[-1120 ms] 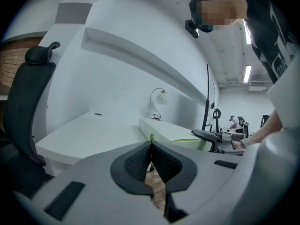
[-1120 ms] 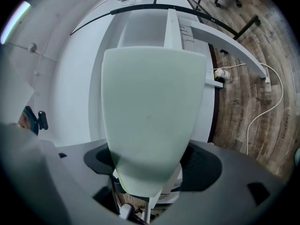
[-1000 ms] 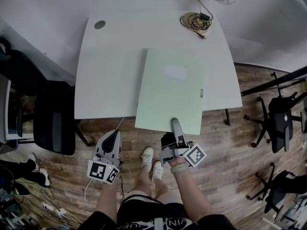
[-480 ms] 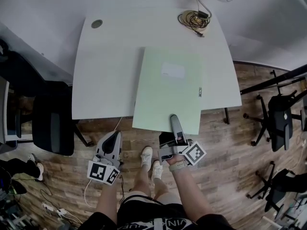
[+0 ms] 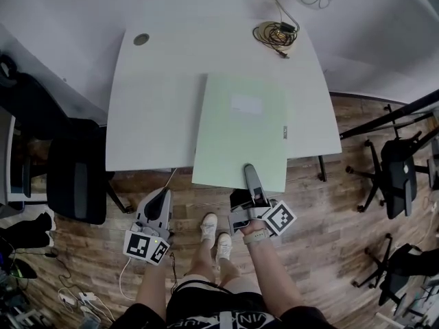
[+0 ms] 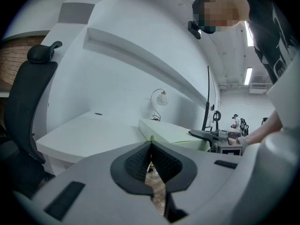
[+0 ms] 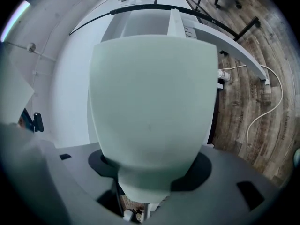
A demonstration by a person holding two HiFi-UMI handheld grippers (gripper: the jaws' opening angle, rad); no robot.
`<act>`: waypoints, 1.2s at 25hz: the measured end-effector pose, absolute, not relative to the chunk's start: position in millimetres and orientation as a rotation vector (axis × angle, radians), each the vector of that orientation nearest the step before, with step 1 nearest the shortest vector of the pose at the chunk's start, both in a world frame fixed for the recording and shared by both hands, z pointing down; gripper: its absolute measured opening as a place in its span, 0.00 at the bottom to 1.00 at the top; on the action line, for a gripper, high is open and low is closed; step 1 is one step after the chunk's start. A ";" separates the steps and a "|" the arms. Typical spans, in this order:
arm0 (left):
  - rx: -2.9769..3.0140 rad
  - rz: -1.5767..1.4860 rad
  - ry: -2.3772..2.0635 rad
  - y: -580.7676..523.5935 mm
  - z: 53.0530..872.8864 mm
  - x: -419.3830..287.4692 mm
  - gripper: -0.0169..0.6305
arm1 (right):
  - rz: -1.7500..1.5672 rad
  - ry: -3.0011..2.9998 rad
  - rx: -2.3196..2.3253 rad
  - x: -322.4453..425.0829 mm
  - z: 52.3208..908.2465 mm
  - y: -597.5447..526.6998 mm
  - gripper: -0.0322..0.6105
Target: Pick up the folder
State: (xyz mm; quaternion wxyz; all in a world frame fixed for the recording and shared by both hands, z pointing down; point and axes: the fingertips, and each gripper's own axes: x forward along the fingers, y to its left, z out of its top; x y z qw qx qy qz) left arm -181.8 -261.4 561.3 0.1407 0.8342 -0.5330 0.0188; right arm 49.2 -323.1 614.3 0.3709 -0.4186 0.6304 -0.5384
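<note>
bare table left of folder, cable coil at far edge, chair apparently against left side

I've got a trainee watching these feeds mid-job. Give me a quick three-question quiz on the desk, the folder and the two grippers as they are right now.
1. Multiple choice: which side's gripper has the green folder between its jaws? A) left B) right C) neither
2. True or false: the folder lies wholly on the white desk.
3. Fill in: on the desk beyond the folder's far edge lies a coiled ____.

Key
1. B. The right gripper is closing its jaws with the folder's near edge between them. The left gripper is shut and empty.
2. False. It overhangs the desk's near edge.
3. cable
</note>
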 end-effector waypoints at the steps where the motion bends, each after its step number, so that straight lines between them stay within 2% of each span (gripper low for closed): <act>1: 2.409 0.053 -1.541 -260.4 559.8 -182.8 0.05 | -1.371 1.632 -1.085 50.6 611.9 -322.4 0.50; 30: 2.475 -0.019 -1.575 -252.2 509.4 -180.9 0.05 | -1.235 1.940 -1.227 85.5 543.4 -302.1 0.50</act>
